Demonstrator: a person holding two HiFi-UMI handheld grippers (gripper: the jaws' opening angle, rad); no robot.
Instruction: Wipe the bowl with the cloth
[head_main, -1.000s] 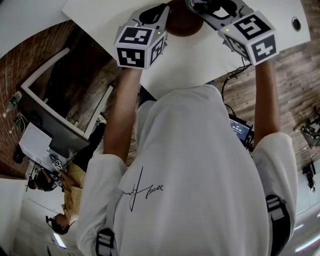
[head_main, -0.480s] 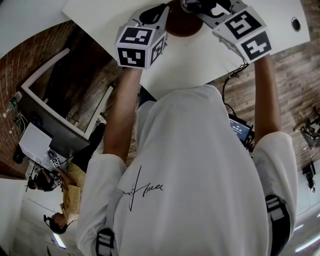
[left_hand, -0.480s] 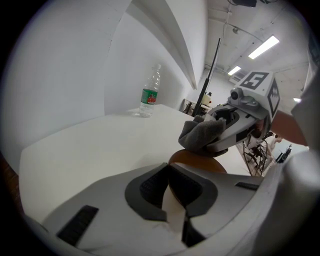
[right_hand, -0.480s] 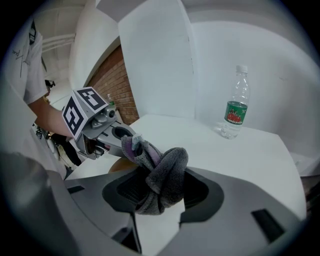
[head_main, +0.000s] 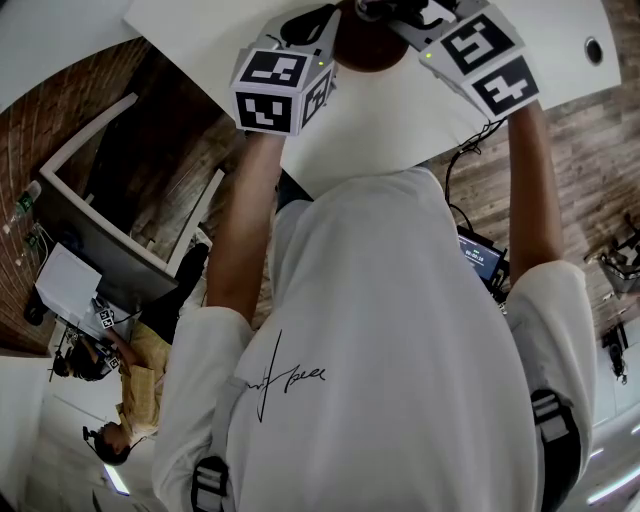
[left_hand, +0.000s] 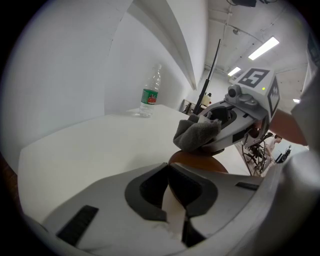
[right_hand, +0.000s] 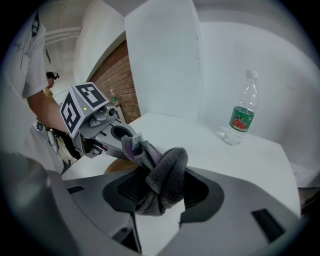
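- Head view, looking steeply down: person in white shirt (head_main: 400, 350) reaches both arms fwd over a white table (head_main: 400, 110); wood floor (head_main: 560, 150) shows below the table edge.
- L gripper (left_hand: 170, 192): jaws clenched on the near rim of the brown bowl (left_hand: 200, 161). Rim is pinched between the dark pads, w/ only a thin gap left.
- R gripper (right_hand: 160, 195): jaws clamped on a bunched grey cloth (right_hand: 162, 180). The wad fills the space between the pads and bulges out above them.
- Bowl sits on the table at the far edge of the head view, between the two grippers, partly hidden by them.
- From the L gripper view, the cloth hangs off the R gripper's tip right at the bowl's upper edge, on the side opposite the L gripper. Can't tell if it presses on the bowl.
- The 2 grippers face each other across the bowl, close together; each marker cube (head_main: 280, 90) sits toward the person's wrist.
- Clear plastic water bottle w/ green label (right_hand: 241, 117) stands upright on the table, well apart from the bowl, near the white wall.
- Brick wall (right_hand: 117, 80) shows behind the L gripper in the R gripper view.
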